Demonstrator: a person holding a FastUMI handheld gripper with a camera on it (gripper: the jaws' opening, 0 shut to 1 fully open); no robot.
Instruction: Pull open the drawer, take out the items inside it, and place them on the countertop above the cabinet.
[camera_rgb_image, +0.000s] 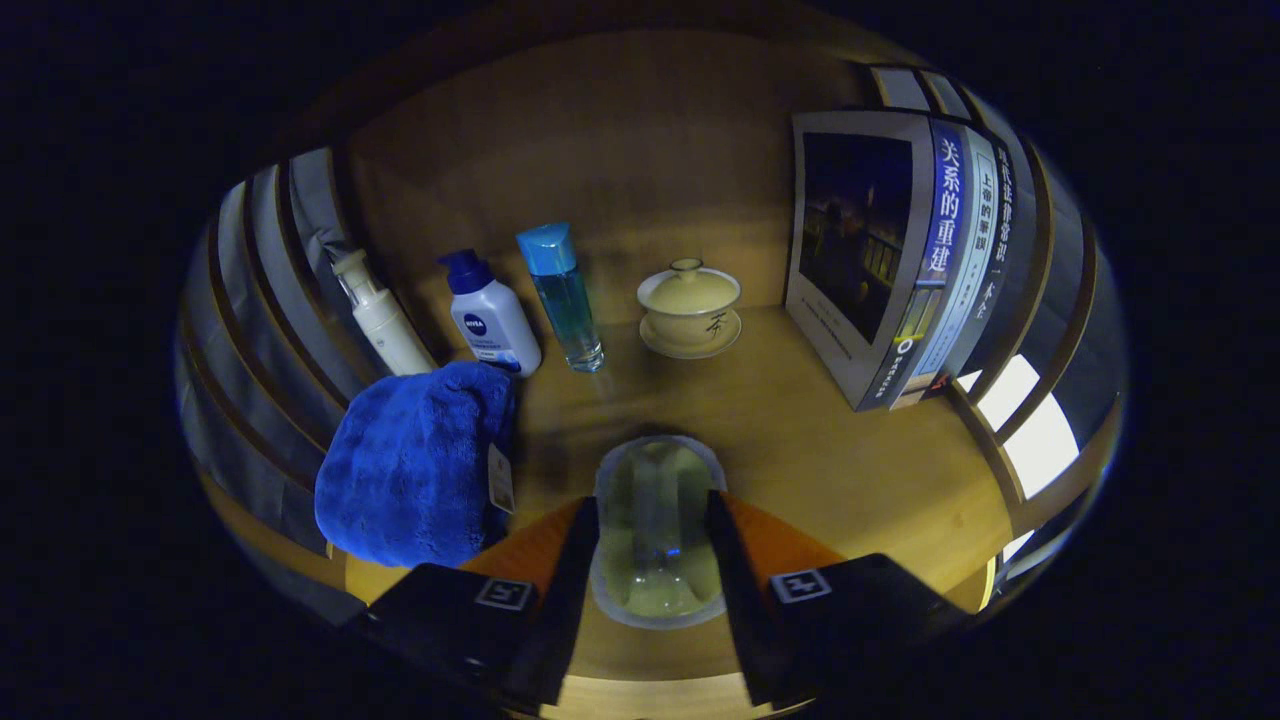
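So my hand-held gripper (655, 520) has its fingers (575, 570) set narrow, one on each side of a clear oblong case (655, 530) with something see-through and yellowish inside. Both fingers look to be pressed right against its long sides, so I'd say I'm gripping it. It sits low over the wooden bench (800, 440), but I honestly can't tell if it's touching the wood or a hair above it. Just beside my left finger there's a fluffy blue towel (415, 465) bunched up in a heap, with a little tag hanging off the side nearest the case. Beyond the towel, lined up along the back, are a white pump bottle (380, 315), then a white bottle with a dark blue cap (490, 315) just behind the towel's top edge, then a tall clear bottle with blue liquid and a light blue cap (562, 295), all standing upright. Further right, apart from the bottles, is a cream lidded teacup (690, 300) on its saucer (690, 340). Off past my right finger a few books (900, 260) stand upright together against the slatted side wall (1040, 330). Lighting's pretty dim, so small details are mushy.
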